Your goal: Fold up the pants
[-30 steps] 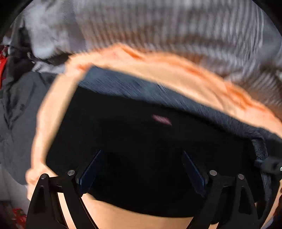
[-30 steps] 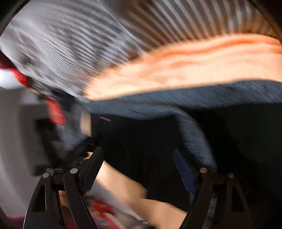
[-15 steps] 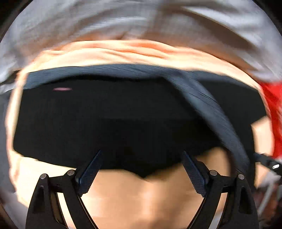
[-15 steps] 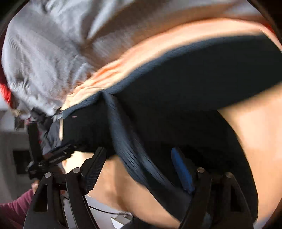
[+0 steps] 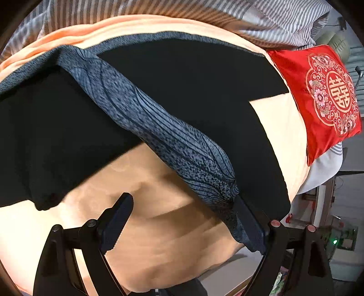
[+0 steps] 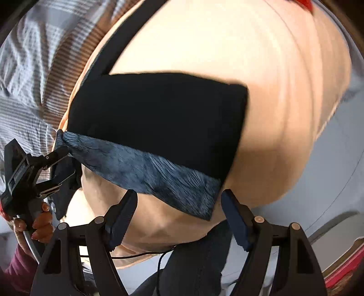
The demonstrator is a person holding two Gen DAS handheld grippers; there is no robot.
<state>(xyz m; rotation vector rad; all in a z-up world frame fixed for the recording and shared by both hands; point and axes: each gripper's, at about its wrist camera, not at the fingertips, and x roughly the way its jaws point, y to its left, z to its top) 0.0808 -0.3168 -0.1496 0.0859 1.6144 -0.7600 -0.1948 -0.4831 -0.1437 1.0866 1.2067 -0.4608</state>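
Black pants (image 5: 193, 86) with a grey-blue patterned waistband (image 5: 163, 136) lie on a peach blanket (image 5: 159, 227). In the left wrist view my left gripper (image 5: 182, 223) stands open; the waistband end lies against its right finger (image 5: 248, 225). In the right wrist view the pants (image 6: 159, 118) lie as a black rectangle with the waistband (image 6: 145, 173) along their near edge. My right gripper (image 6: 179, 218) is open and empty just in front of the waistband corner. The left gripper (image 6: 61, 164) also shows there, at the waistband's left end, fingers apart.
A red embroidered cushion (image 5: 323, 98) lies at the right of the bed. A grey striped duvet (image 5: 204, 11) is bunched at the far side and also shows in the right wrist view (image 6: 34, 68). The bed edge and a cable (image 6: 159, 252) are close below.
Both grippers have pulled back and swung over the pants. The right gripper, which had cloth between its fingers, is now clear of it. The pants lie flatter.
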